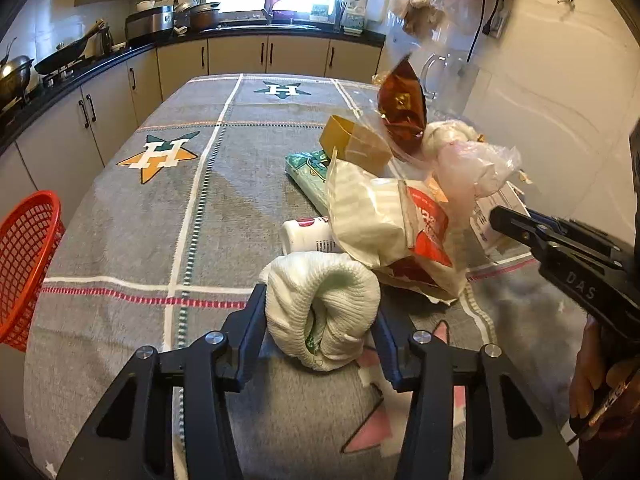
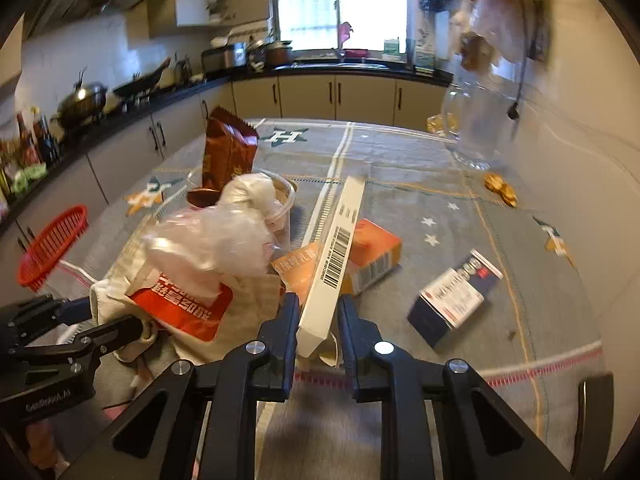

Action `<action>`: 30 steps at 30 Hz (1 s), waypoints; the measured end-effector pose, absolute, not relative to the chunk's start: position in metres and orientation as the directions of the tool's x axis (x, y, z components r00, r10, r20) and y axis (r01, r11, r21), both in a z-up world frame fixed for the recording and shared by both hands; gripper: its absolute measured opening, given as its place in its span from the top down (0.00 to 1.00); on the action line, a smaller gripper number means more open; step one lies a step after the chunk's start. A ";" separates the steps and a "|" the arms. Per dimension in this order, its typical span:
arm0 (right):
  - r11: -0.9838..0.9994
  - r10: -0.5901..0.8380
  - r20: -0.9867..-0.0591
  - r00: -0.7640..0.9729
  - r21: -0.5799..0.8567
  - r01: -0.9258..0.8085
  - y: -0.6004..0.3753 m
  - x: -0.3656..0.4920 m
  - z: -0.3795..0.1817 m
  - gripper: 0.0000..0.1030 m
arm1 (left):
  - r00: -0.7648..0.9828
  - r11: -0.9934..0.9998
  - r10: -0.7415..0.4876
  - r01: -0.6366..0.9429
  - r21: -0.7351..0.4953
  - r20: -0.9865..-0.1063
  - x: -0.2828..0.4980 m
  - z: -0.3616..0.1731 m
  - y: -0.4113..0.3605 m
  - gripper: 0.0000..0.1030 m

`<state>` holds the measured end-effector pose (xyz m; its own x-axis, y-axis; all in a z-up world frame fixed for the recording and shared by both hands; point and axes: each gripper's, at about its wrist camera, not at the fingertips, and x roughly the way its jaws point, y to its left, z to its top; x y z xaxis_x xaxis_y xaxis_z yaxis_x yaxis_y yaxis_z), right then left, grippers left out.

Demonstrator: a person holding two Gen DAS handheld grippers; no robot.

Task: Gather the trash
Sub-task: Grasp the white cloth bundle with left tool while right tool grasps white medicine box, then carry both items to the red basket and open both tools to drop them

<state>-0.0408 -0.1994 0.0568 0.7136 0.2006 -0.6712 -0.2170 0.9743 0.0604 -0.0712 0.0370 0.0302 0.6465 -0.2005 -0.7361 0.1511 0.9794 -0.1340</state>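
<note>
In the left wrist view my left gripper (image 1: 318, 308) has its pads against both sides of a rolled white knitted cloth (image 1: 320, 312) lying on the grey tablecloth (image 1: 160, 220). In the right wrist view my right gripper (image 2: 319, 301) is shut on the near end of a long white barcoded box (image 2: 336, 248), which slants away over an orange box (image 2: 372, 252). Between the two grippers lies a trash heap: a white paper bag with a red label (image 1: 384, 224), a crumpled clear plastic bag (image 2: 216, 240) and a brown snack wrapper (image 2: 228, 152).
A red basket (image 1: 24, 264) sits at the table's left edge. A white bottle (image 1: 308, 234), green packet (image 1: 312, 176) and brown card sleeve (image 1: 356, 140) lie behind the roll. A blue-and-white box (image 2: 456, 296), gold wrappers (image 2: 500, 190) and a glass jug (image 2: 476, 128) are to the right.
</note>
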 end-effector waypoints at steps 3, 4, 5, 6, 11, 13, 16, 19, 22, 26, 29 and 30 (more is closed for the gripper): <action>0.977 0.205 -0.649 0.732 0.085 -0.198 -0.211 -0.055 0.064 0.81 | 0.661 0.979 -0.204 0.153 -0.137 -0.722 -0.079 0.035 0.041 0.54; 0.978 0.202 -0.641 0.741 0.086 -0.192 -0.214 -0.060 0.067 0.81 | 0.665 0.979 -0.202 0.150 -0.136 -0.719 -0.081 0.037 0.043 0.54; 0.978 0.204 -0.636 0.745 0.092 -0.189 -0.217 -0.064 0.069 0.81 | 0.670 0.979 -0.202 0.148 -0.138 -0.715 -0.083 0.040 0.044 0.54; 0.977 0.207 -0.631 0.748 0.102 -0.185 -0.219 -0.067 0.071 0.81 | 0.674 0.979 -0.203 0.147 -0.140 -0.711 -0.085 0.042 0.046 0.54; 0.976 0.216 -0.596 0.774 0.145 -0.161 -0.235 -0.083 0.086 0.81 | 0.698 0.981 -0.192 0.136 -0.135 -0.690 -0.089 0.054 0.052 0.54; 0.974 0.224 -0.577 0.785 0.161 -0.160 -0.239 -0.089 0.093 0.81 | 0.710 0.983 -0.185 0.132 -0.129 -0.680 -0.092 0.059 0.053 0.54; 0.972 0.232 -0.543 0.807 0.162 -0.170 -0.241 -0.099 0.105 0.81 | 0.722 0.984 -0.177 0.128 -0.122 -0.669 -0.094 0.065 0.055 0.54; 0.965 0.260 -0.516 0.816 0.175 -0.197 -0.239 -0.106 0.113 0.81 | 0.732 0.985 -0.170 0.124 -0.117 -0.660 -0.097 0.069 0.057 0.54; 0.959 0.281 -0.510 0.813 0.176 -0.222 -0.232 -0.109 0.116 0.81 | 0.739 0.986 -0.164 0.115 -0.116 -0.654 -0.099 0.072 0.061 0.54; 0.939 0.343 -0.519 0.783 0.200 -0.279 -0.219 -0.109 0.115 0.81 | 0.745 0.989 -0.147 0.097 -0.114 -0.650 -0.099 0.074 0.070 0.54; 0.927 0.375 -0.514 0.771 0.198 -0.319 -0.206 -0.109 0.116 0.81 | 0.749 0.991 -0.132 0.076 -0.114 -0.649 -0.100 0.075 0.078 0.54; 0.920 0.391 -0.514 0.764 0.206 -0.333 -0.203 -0.109 0.116 0.81 | 0.750 0.991 -0.127 0.068 -0.116 -0.649 -0.101 0.075 0.081 0.54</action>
